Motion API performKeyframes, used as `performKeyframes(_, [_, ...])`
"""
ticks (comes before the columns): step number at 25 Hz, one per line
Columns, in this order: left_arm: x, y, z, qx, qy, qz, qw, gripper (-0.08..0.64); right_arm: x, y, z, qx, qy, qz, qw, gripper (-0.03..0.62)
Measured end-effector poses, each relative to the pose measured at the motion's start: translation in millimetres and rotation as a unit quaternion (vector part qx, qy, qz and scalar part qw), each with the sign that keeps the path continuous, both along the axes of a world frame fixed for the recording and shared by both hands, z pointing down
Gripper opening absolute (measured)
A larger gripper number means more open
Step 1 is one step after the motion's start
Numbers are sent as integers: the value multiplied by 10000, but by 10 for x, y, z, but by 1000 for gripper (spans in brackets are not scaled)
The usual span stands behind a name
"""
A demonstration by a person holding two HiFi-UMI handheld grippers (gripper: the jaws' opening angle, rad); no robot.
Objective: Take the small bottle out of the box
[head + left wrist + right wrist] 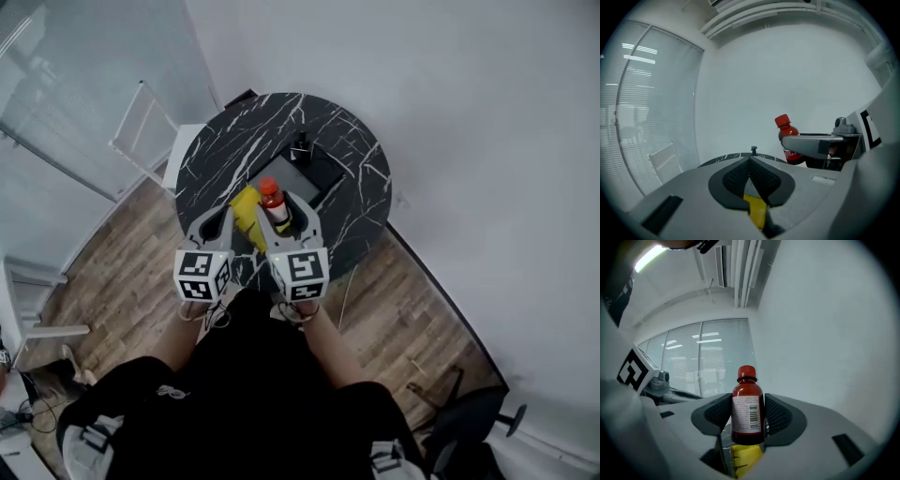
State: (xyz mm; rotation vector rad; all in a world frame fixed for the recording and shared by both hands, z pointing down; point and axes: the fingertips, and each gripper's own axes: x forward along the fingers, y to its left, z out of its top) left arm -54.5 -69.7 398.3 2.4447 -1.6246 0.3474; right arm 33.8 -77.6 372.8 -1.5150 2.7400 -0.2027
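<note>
Lifting out looks like the step in hand: the right gripper (284, 221) has its fingers clamped on the small bottle (747, 412), which is upright at frame centre with the yellow box (246, 212) just below. The left gripper (751, 161) has its fingers pressed together over the box. The next move likely calls for carrying the bottle aside and setting it upright on the bench (361, 155).

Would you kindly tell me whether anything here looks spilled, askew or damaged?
Nothing stands out. The small bottle stands upright with its red cap on between the fingers of the right gripper, and the marble table shows no spill.
</note>
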Motion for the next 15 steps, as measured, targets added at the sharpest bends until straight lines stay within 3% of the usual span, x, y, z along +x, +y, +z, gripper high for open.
performKeyframes(8, [-70,150,-555,597,135,-116,9981,-2,93,141,-562,619,91,118,9980,207])
performKeyframes(15, [-127,308,-770,745,197,-159,9969,-2,96,256,-846,913,-173,132,9956,207])
